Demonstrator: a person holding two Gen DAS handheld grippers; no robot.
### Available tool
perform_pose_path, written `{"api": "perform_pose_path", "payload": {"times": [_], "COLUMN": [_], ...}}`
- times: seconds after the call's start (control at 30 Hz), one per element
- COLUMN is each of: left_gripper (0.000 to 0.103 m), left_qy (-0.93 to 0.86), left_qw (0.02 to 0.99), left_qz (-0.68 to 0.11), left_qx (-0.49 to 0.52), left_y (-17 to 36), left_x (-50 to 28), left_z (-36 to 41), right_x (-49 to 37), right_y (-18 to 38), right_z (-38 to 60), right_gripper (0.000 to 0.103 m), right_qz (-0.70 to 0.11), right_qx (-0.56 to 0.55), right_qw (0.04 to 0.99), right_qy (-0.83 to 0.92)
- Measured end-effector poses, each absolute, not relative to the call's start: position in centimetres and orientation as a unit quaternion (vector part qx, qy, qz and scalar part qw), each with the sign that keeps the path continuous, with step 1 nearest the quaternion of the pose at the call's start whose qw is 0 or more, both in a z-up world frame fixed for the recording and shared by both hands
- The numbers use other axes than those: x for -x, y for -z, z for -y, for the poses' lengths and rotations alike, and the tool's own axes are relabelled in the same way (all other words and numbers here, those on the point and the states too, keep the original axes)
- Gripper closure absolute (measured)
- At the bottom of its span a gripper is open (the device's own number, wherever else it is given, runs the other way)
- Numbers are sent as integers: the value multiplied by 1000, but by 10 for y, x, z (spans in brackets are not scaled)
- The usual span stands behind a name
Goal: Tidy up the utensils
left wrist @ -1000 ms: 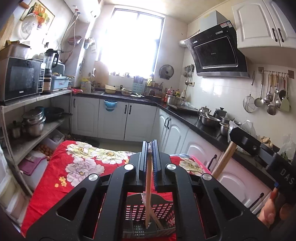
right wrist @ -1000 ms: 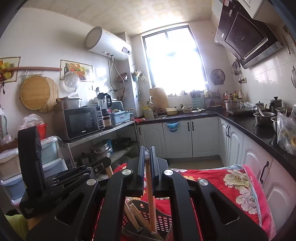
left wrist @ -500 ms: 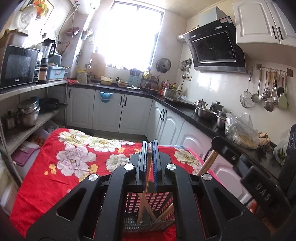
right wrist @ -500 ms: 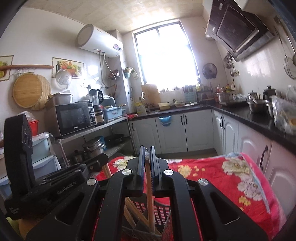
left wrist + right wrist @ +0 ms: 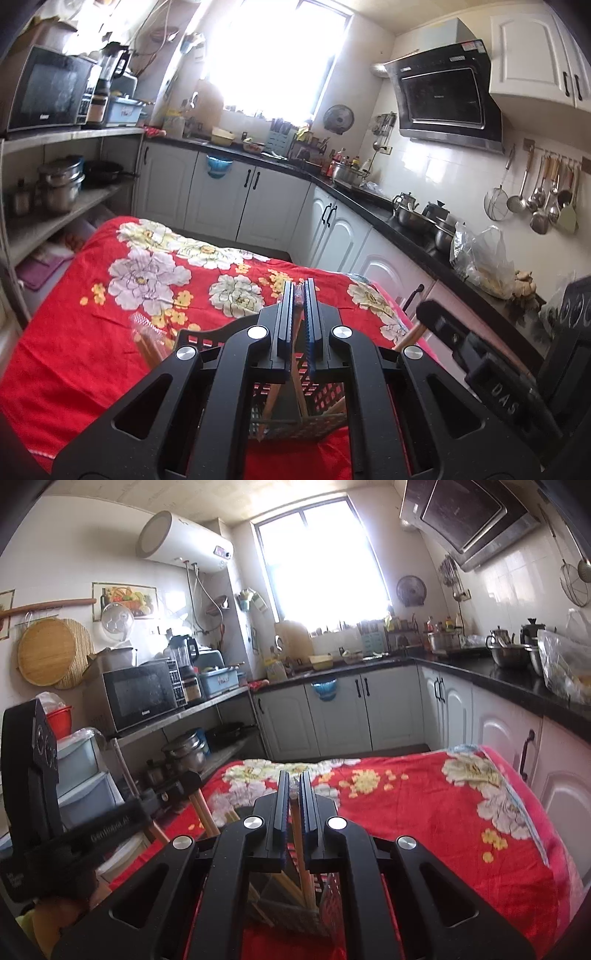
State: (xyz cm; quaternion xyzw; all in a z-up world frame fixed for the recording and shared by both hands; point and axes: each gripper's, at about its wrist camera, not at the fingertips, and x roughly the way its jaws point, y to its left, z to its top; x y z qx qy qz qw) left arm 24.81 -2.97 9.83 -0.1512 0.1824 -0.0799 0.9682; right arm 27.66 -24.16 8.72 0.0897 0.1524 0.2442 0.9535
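Gripping a wooden chopstick [image 5: 301, 853] between nearly closed jaws, the right hand-held gripper [image 5: 294, 788] sits directly above a dark slotted basket [image 5: 332, 897]; the stick runs down from the jaw gap into the basket, where it stands among other wooden sticks leaning at angles. The left hand-held gripper [image 5: 300, 295] is positioned over the same basket [image 5: 325, 398], its jaws drawn close with a narrow gap between them; a thin wooden stick [image 5: 271, 402] shows below the jaws inside the basket, but whether the pads actually pinch it cannot be determined from this view. The basket rests on a worktop covered by a red floral cloth [image 5: 92, 332]. In the left wrist view, the right gripper's body appears at the right edge with a wooden handle beside it. In the right wrist view, the left gripper's body appears at the left edge, with two wooden sticks [image 5: 205, 812] rising near its tip.
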Motion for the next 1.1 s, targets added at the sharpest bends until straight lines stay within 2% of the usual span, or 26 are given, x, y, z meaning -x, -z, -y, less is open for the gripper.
{"api": "perform_pose_path", "payload": {"times": [0.1, 0.23, 0.33, 0.43, 0.53, 0.6, 0.67, 0.73, 1.1], "left_gripper": [100, 100, 100, 100, 98, 85, 75, 72, 37], "left_qy": [82, 84, 87, 88, 88, 87, 85, 83, 94], "left_qw": [968, 966, 965, 964, 963, 962, 961, 960, 953], "left_qz": [-184, -186, -189, -191, -193, -193, -197, -199, -210], "left_qx": [151, 157, 162, 163, 167, 170, 174, 177, 198], "left_y": [-99, -96, -95, -96, -97, -96, -94, -92, -89], "left_x": [-246, -243, -240, -237, -234, -232, -230, -227, -208], "left_z": [31, 30, 30, 30, 29, 28, 26, 25, 15], "right_x": [-275, -271, -266, -261, -256, -251, -247, -242, -219], "right_y": [-80, -72, -66, -62, -58, -57, -56, -56, -64], "right_z": [245, 253, 259, 263, 265, 265, 265, 265, 270], "right_gripper": [96, 80, 75, 61, 59, 56, 49, 46, 29], "right_qz": [-170, -186, -198, -206, -212, -215, -216, -216, -210], "right_qx": [-98, -108, -113, -119, -122, -117, -114, -112, -102], "right_qw": [951, 948, 947, 946, 945, 945, 945, 945, 949], "right_qy": [-239, -233, -227, -221, -218, -217, -218, -219, -212]}}
